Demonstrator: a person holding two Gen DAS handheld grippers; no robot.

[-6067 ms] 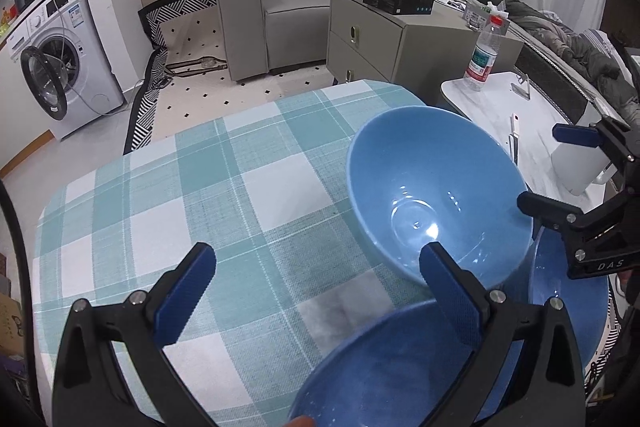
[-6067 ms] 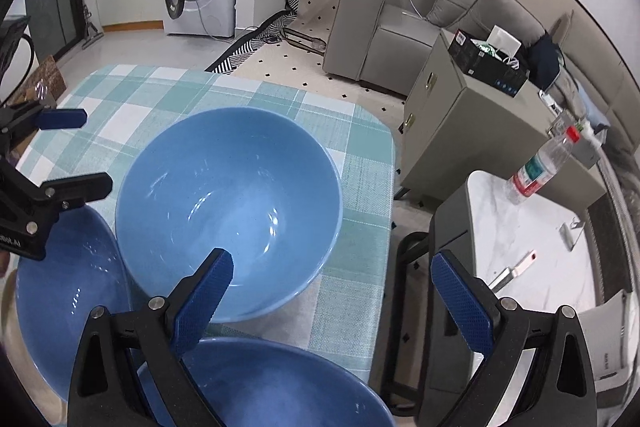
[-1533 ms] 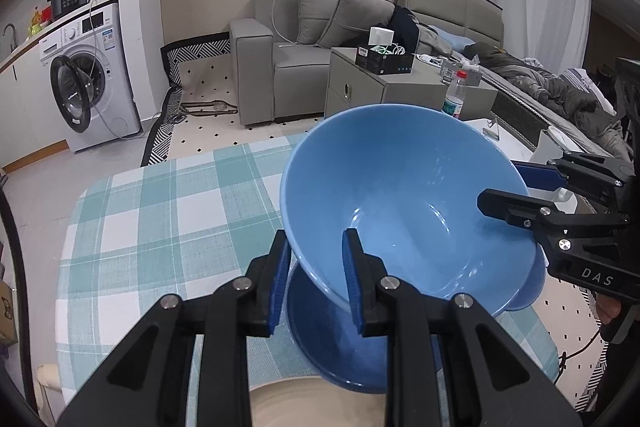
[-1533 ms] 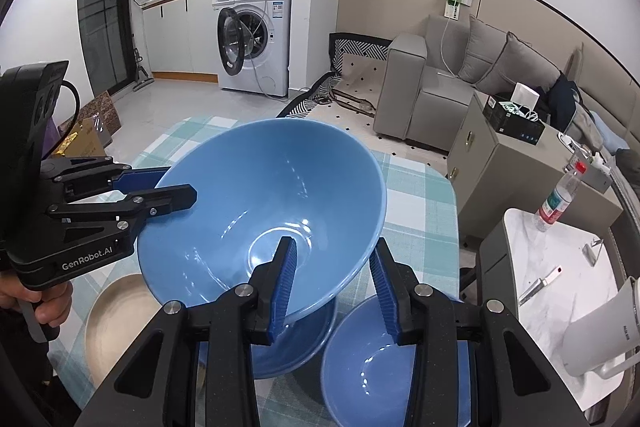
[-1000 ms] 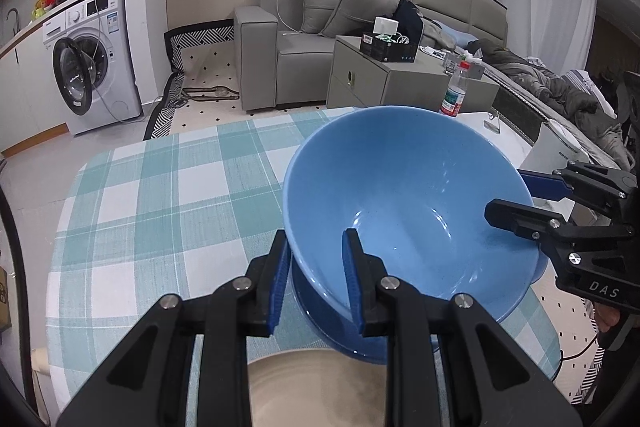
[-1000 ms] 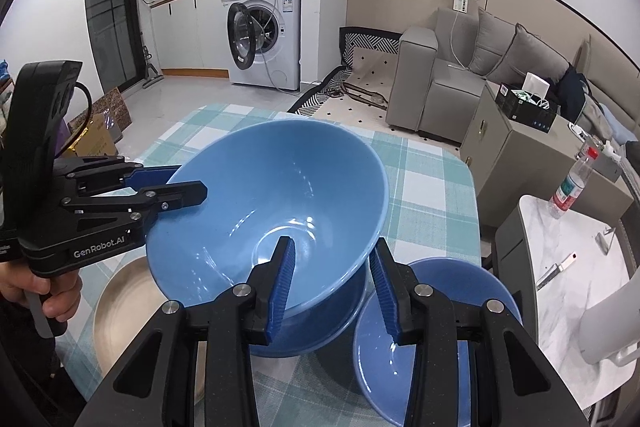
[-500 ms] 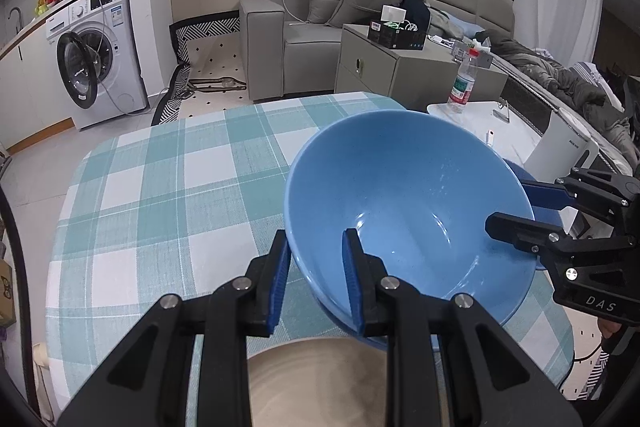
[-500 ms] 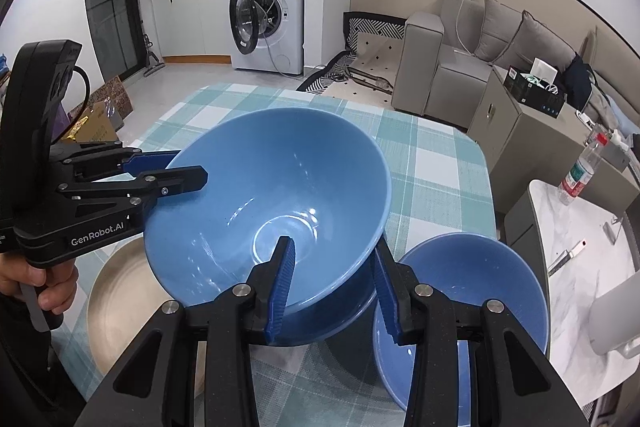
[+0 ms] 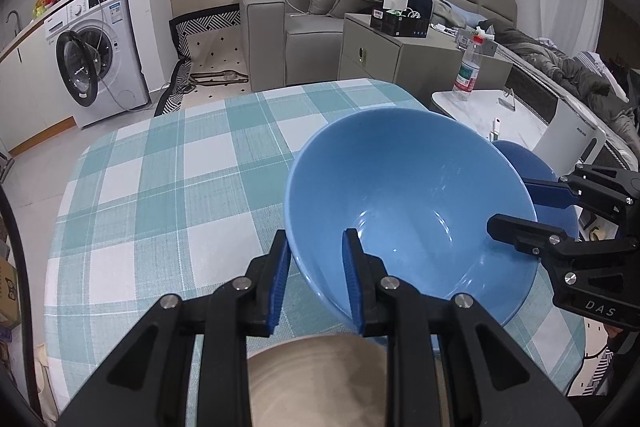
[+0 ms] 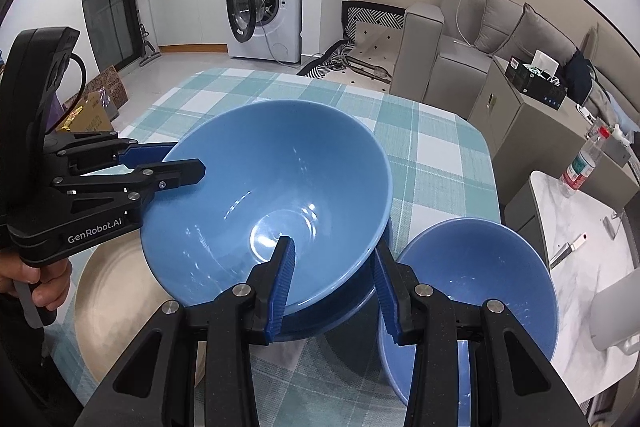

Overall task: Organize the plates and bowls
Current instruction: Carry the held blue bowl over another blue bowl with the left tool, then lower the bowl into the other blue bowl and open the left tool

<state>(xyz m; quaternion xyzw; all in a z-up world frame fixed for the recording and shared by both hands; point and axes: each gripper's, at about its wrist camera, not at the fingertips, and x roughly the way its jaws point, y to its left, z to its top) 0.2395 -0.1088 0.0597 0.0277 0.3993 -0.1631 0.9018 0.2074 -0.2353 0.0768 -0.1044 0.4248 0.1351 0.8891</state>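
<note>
Both grippers hold one large light-blue bowl [image 9: 408, 215] by opposite sides of its rim. My left gripper [image 9: 314, 275] is shut on the near rim in the left wrist view. My right gripper [image 10: 334, 279] is shut on the near rim in the right wrist view, where the bowl [image 10: 272, 203] sits low, nested in a darker blue bowl [image 10: 332, 311] under it. Another blue bowl [image 10: 476, 291] stands to the right on the checked tablecloth [image 9: 168, 195]. A beige plate [image 10: 116, 299] lies at the left; it also shows in the left wrist view [image 9: 320, 379].
The table's right edge runs close beside the separate blue bowl. Beyond it is a white side table [image 10: 588, 243] with a water bottle [image 10: 580, 163] and a white appliance [image 9: 572, 139]. A sofa, a cabinet and a washing machine stand farther back.
The held bowl has come down from above the table and now rests in the darker bowl beneath it. Both grippers stay shut on its rim.
</note>
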